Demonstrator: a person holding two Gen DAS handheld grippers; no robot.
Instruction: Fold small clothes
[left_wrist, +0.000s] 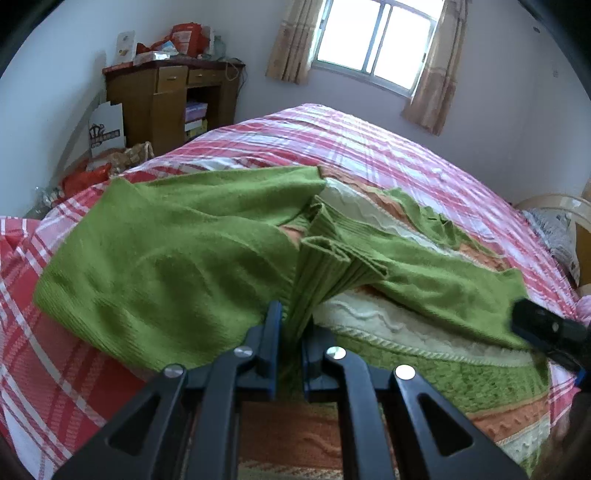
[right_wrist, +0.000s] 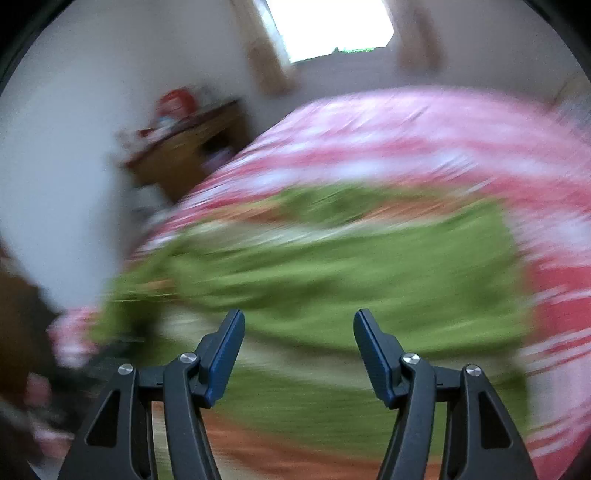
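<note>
The green knitted sweater (left_wrist: 166, 258), soft with orange and cream patterned bands, lies across the bed with the pink-and-white checked cover (left_wrist: 369, 147), its long axis running left to right. The left gripper (left_wrist: 291, 332) pinches a ribbed cuff in closed fingers. The right gripper (right_wrist: 299, 332) hovers with fingers apart, empty.

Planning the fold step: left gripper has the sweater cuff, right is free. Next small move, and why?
Probably lay the sleeve across the sweater body. The left gripper is shut on the bunched cuff, sleeve lifted over the body; the right gripper is open and holds nothing.
</note>
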